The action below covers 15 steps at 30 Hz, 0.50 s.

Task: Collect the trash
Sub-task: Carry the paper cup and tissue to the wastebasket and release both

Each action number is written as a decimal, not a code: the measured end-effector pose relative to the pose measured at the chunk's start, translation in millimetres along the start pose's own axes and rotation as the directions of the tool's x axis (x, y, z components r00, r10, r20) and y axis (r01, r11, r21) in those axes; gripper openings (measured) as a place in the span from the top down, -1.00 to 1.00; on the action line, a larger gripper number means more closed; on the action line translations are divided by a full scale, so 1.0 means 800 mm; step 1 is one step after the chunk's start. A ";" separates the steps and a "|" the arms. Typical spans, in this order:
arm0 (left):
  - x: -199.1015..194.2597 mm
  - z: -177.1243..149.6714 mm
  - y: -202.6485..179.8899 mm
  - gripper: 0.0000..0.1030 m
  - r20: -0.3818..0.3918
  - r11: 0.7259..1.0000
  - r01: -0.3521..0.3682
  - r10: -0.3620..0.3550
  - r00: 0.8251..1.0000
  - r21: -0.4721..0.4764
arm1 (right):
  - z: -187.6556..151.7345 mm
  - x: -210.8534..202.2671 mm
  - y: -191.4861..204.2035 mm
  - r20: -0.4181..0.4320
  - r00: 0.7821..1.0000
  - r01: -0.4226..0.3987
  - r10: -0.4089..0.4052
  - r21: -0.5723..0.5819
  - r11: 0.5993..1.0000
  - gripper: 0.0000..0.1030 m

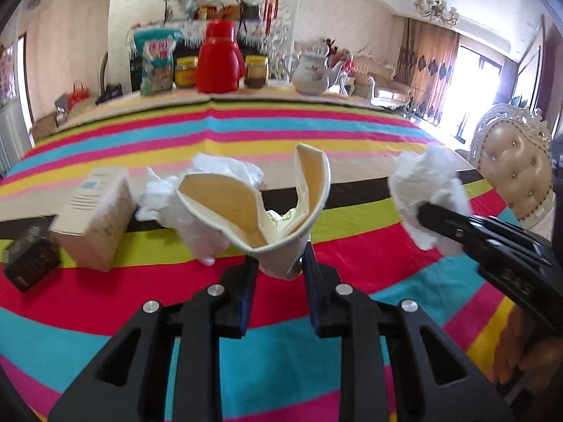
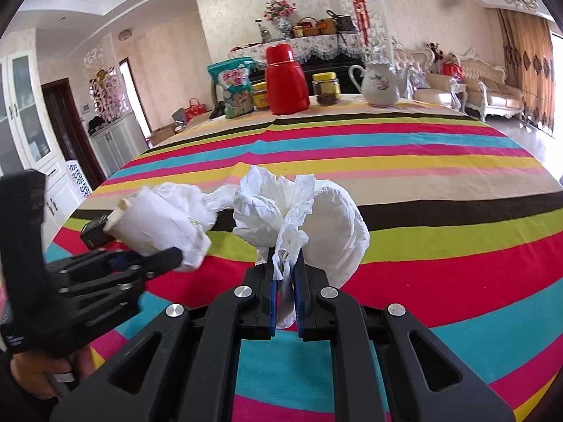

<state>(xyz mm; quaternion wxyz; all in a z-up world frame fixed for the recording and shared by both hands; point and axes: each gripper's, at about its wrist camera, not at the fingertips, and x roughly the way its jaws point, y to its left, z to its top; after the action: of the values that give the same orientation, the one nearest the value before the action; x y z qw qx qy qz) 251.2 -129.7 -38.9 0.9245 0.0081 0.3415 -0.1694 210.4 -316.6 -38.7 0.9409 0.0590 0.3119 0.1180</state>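
The left gripper [image 1: 278,263] has its jaws pinching the base of a crushed paper cup [image 1: 267,207], which sits dead centre in the left wrist view, lifted off the striped bench [image 1: 352,246]. The cup is light and thin-walled; its rim has folded into two flaps, so the wall gives under pressure and the stiffer rolled bottom is the sounder place to hold. The right gripper [image 2: 285,274] has its jaws pressed together on a crumpled tissue [image 2: 299,218], caught by a twisted tail with the bulk billowing toward twelve o'clock. It is soft, nearly weightless and prone to tear, so a pinch through a thick wad would be safer. At ten o'clock from the cup lies a white wad [image 1: 165,200], perhaps a thin plastic bag, beside a tissue box [image 1: 95,214].
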 end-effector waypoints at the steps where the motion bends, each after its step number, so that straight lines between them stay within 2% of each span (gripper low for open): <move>1: -0.007 -0.002 0.001 0.52 0.008 1.000 -0.002 0.002 1.000 0.000 | -0.001 0.001 0.004 0.000 1.000 -0.001 0.001 -0.008 1.000 0.81; 5: -0.021 -0.008 0.008 0.52 0.034 0.999 -0.037 0.037 0.999 0.010 | -0.007 0.002 0.019 -0.003 1.000 -0.008 0.008 -0.039 0.999 0.81; 15: -0.062 -0.035 0.030 0.52 0.061 0.999 -0.042 0.042 0.997 -0.013 | -0.018 0.005 0.060 -0.015 0.999 -0.051 0.050 -0.123 0.991 0.81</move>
<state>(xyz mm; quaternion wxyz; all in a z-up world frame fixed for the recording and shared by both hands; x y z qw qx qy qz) 205.7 -88.0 -31.4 0.9379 0.0044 0.3137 -0.1481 195.8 -268.8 -43.8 0.9376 0.0079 0.3079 0.1612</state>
